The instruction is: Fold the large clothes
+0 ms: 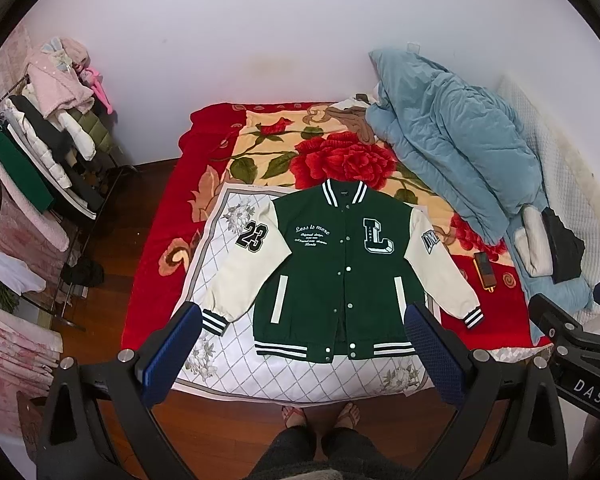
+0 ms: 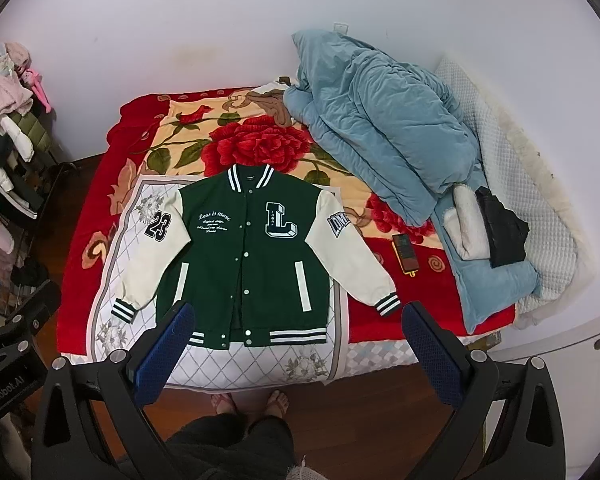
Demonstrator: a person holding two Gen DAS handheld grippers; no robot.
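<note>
Left wrist view: a green jacket (image 1: 336, 272) is laid flat, front up, on the bed (image 1: 152, 240); the left gripper (image 1: 304, 354) is held wide, empty, above its hem.

Right wrist view: the right gripper (image 2: 300, 354) is likewise spread wide above the hem. Folding seems not yet begun; a sleeve likely needs grasping first.

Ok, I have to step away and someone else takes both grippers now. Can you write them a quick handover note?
Left gripper: open, empty, held above the foot of the bed.
Right gripper: open, empty, beside it.
Green varsity jacket lies flat, front up, snapped shut, both cream sleeves spread out, on a white quilted cloth over the red rose blanket.
Done: jacket laid out. No fold made yet.
Left: fold in the sleeves, then fold the body.
Mind the small orange-edged device near one cuff.
</note>
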